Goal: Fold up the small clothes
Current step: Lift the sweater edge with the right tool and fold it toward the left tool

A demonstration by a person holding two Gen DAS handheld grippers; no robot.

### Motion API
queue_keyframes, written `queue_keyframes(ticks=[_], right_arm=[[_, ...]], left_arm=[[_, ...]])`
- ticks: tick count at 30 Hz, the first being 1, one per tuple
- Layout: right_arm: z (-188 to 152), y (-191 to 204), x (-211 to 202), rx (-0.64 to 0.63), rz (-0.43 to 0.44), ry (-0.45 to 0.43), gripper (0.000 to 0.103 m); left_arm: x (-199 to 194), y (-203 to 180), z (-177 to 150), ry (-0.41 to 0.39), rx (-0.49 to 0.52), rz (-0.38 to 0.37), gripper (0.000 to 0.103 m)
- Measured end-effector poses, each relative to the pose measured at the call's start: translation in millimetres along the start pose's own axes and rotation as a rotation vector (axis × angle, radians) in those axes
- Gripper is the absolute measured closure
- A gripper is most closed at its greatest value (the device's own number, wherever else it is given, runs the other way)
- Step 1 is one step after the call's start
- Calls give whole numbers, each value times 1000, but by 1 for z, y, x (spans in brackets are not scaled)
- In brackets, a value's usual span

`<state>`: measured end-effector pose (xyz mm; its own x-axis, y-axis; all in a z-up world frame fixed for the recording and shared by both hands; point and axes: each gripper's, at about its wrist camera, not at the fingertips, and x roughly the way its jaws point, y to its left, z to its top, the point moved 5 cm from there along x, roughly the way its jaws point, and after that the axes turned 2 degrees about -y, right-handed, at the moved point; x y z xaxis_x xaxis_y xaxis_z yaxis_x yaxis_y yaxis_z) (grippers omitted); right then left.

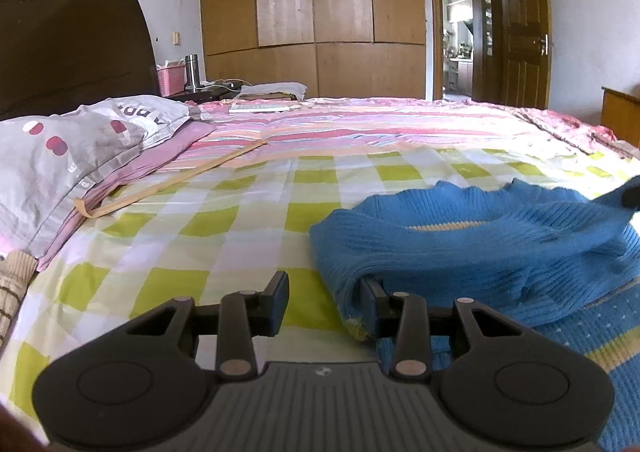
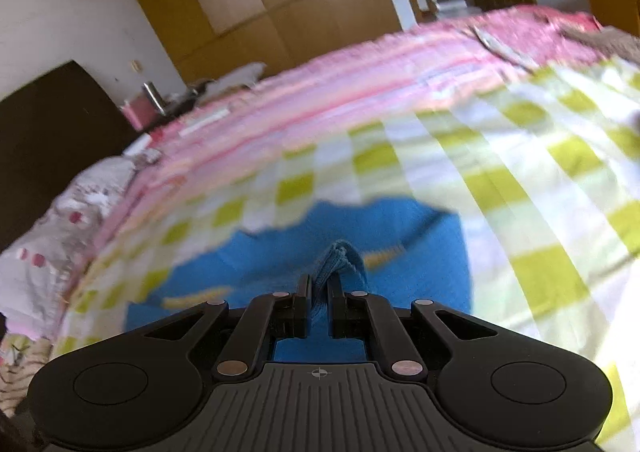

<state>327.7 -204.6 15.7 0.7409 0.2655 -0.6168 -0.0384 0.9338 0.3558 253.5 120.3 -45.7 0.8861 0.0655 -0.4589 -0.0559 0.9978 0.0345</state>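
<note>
- The right gripper (image 2: 319, 292) is clenched on a bunched fold of the blue knitted sweater (image 2: 304, 252); the fabric stands up in a ridge between its two fingers.
- The left gripper (image 1: 326, 302) is released, its jaws apart. Its right finger (image 1: 370, 306) is tucked under the sweater's edge and its left finger (image 1: 278, 302) stands free over the checked sheet (image 1: 208, 220). Nothing is pressed between them.
- The sweater (image 1: 480, 248) lies to the right of the left claw, spread on the sheet, with a yellow stripe and a dotted band close to the claw.
- Ahead of both claws the sheet is open and flat up to the pink striped cover (image 1: 360, 124).
- Far left of the left claw are a grey pillow (image 1: 60, 156) and a thin wooden stick (image 1: 168, 184).
</note>
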Motion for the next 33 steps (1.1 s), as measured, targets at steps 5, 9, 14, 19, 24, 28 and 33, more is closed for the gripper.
queue_keyframes(ticks=[5, 9, 14, 19, 24, 28, 33], right_arm=[[-18, -16, 6, 82, 20, 65, 90], [-26, -25, 6, 181, 73, 100, 78], [-33, -29, 14, 250, 95, 107, 65], [-31, -32, 23, 331, 96, 70, 66], [-21, -30, 25, 313, 66, 50, 95], [3, -15, 6, 247, 115, -30, 95], [24, -3, -31, 136, 173, -175, 96]], left_arm=[[3, -1, -3, 8, 11, 11, 59], [4, -1, -4, 11, 12, 13, 59], [5, -3, -4, 10, 20, 12, 59], [3, -4, -3, -1, 28, 16, 59], [2, -7, -2, -9, 41, 29, 59], [0, -8, 4, -14, 19, 37, 59], [-8, -17, 11, -54, 20, 23, 58]])
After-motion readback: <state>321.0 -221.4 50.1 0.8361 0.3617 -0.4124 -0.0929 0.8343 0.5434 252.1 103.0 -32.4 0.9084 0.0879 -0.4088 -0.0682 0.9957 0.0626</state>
